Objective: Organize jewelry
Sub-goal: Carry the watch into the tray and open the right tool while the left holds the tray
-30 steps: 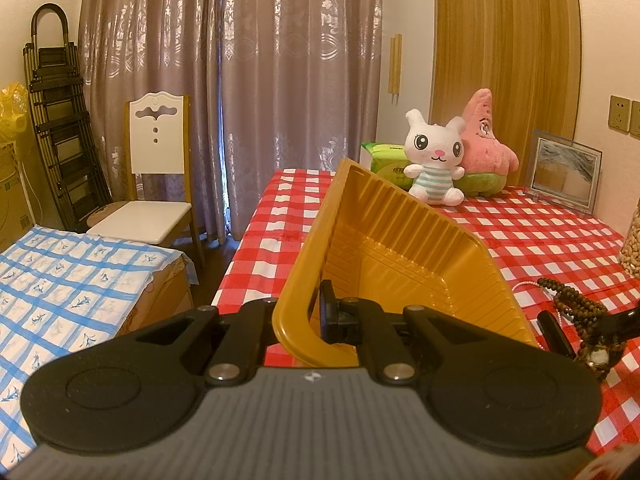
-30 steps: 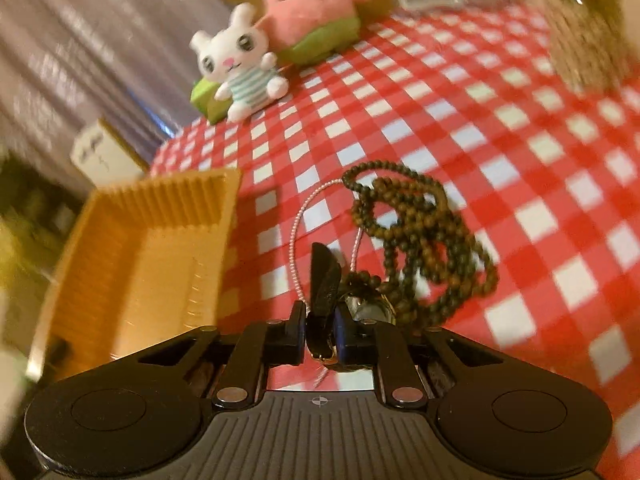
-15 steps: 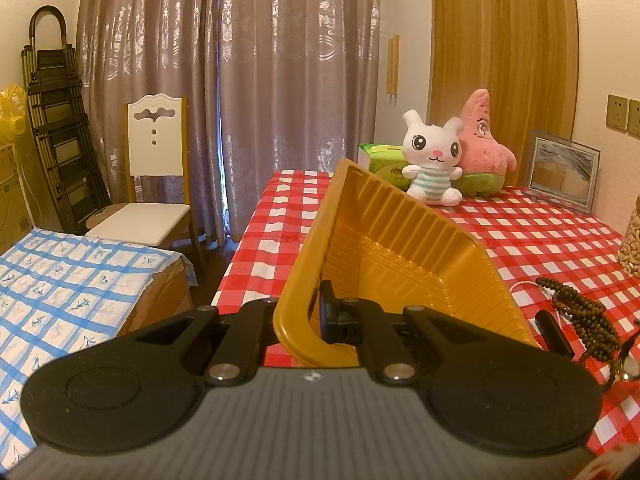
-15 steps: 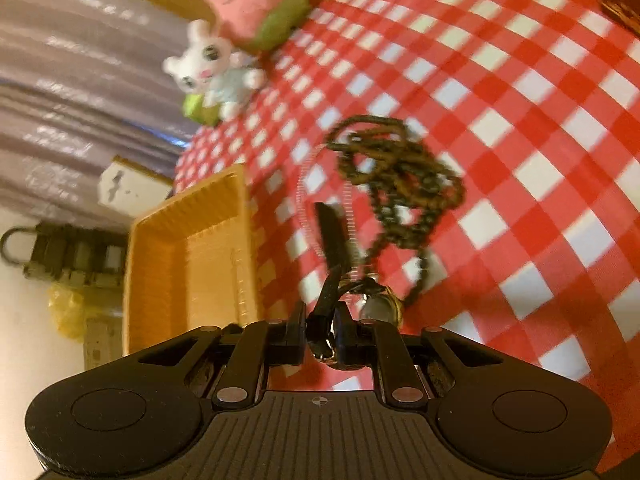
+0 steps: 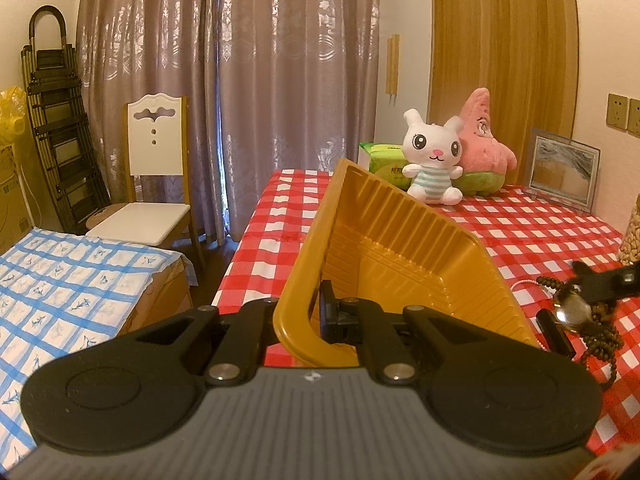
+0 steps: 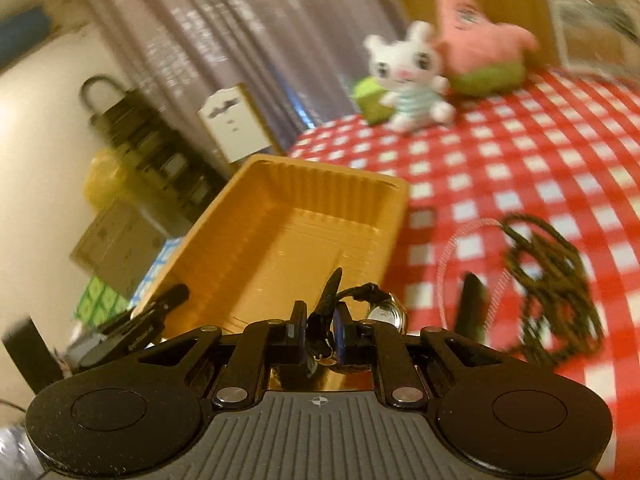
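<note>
The near rim of the yellow tray (image 5: 400, 248) is pinched between the closed jaws of the left gripper (image 5: 318, 316), so that the tray is seen tilted, its far end raised above the red-and-white checked tablecloth (image 5: 532, 228); in the right wrist view the same tray (image 6: 288, 232) is seen open and empty at the table's edge, with the left gripper (image 6: 160, 308) at its near left corner; a wristwatch (image 6: 386, 312) is held by its dark strap between the nearly closed jaws of the right gripper (image 6: 320, 330), its round metal case hanging just to the right of the fingers, over the tray's near right rim; in the left wrist view the watch (image 5: 572, 310) is seen lifted beside the right gripper (image 5: 604, 284), just right of the tray; a tangle of dark wooden beads (image 6: 548, 268) and a thin pale chain (image 6: 452, 256) are left lying on the cloth, together with a dark stick-shaped object (image 6: 472, 304) that cannot be identified; a white plush rabbit (image 5: 432, 160) and a pink plush starfish (image 5: 484, 140) are seated at the far end of the table.
</note>
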Motion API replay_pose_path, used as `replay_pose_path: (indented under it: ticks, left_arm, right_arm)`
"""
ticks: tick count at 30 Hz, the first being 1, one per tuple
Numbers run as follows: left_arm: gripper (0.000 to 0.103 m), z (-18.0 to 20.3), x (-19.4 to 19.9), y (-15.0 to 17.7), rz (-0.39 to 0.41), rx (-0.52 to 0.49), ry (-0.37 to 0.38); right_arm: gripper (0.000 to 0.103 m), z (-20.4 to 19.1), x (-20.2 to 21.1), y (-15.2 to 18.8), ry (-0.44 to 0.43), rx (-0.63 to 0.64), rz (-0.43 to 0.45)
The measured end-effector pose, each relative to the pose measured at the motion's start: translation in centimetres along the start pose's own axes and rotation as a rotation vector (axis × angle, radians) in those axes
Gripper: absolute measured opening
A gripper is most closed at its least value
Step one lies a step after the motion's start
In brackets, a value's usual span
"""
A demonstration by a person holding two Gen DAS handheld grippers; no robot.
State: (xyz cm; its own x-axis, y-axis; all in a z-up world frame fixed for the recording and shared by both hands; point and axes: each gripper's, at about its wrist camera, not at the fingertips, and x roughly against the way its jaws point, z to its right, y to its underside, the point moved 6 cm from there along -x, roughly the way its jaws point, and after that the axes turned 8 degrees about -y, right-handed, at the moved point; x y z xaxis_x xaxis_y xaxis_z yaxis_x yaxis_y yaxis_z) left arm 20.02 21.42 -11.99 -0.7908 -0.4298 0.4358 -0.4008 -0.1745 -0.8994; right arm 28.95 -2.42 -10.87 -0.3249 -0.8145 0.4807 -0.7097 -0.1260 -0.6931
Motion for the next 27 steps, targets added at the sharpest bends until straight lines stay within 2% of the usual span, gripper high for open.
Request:
replay_pose_path:
  ticks: [7, 13, 17, 22, 27]
  left_arm:
    - [0.007, -0.1, -0.2, -0.1, -0.003, 0.006, 0.001]
    - [0.008, -0.2, -0.4, -0.1, -0.005, 0.009, 0.0]
    - [0.008, -0.2, -0.4, -0.2, -0.005, 0.008, -0.001]
    - [0.008, -0.2, -0.5, -0.2, -0.008, 0.008, -0.002]
    - [0.008, -0.2, -0.5, -0.2, -0.006, 0.004, -0.004]
  right_arm:
    - [0.014, -0.9, -5.0, 0.5, -0.025, 0.206, -0.054]
    - [0.014, -0.5, -7.8, 1.8, -0.019, 0.269, -0.117]
    - [0.017, 0.5, -7.7, 2.0, 0.015, 0.249, -0.126]
    - [0.039, 1.3, -5.7, 1.1, 0.064, 0.192, -0.078]
    - [0.042, 4.5, -1.6, 0.1, 0.191, 0.067, -0.004]
